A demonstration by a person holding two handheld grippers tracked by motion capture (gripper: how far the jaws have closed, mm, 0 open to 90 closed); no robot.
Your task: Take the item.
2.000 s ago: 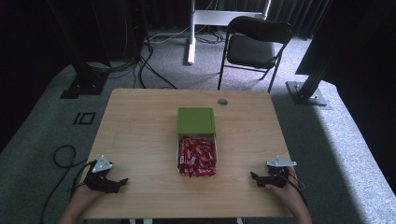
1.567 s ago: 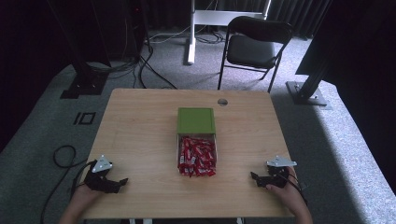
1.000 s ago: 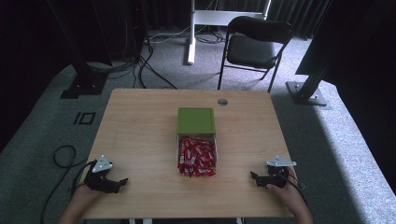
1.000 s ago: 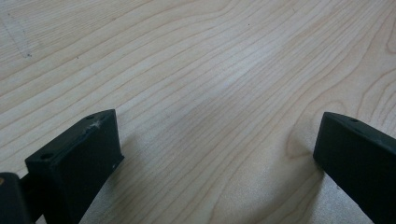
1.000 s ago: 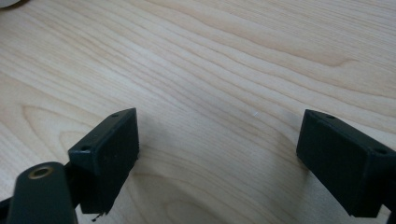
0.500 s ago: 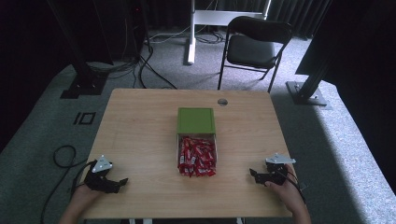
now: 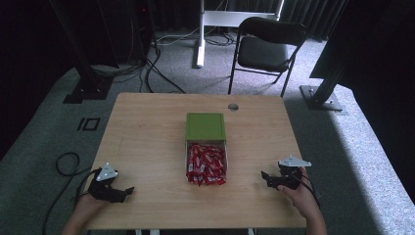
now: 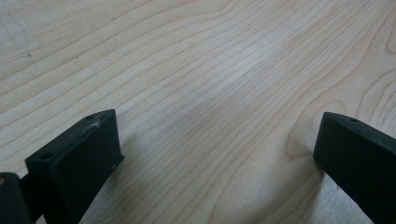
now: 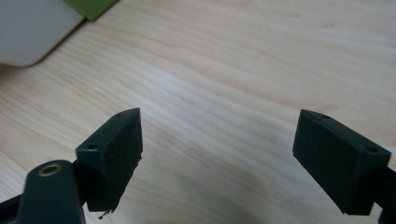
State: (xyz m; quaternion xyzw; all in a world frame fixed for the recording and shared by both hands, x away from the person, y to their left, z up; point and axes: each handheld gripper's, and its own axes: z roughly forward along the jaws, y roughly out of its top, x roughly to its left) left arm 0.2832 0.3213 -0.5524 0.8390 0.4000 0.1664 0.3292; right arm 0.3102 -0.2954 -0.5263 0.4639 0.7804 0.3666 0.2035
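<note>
A green box sits at the middle of the wooden table. A white drawer pulled out of its near side is heaped with several red candy wrappers. My left gripper rests on the table near the front left corner. In its own view it is open, with bare wood between the jaws. My right gripper lies near the front right, pointing at the drawer. It is open too, with nothing between the jaws. A corner of the white drawer and the green box appear ahead of it.
A small round grommet is set in the table near its far edge. A black folding chair stands on the grey carpet beyond the table. Cables lie on the floor at the left.
</note>
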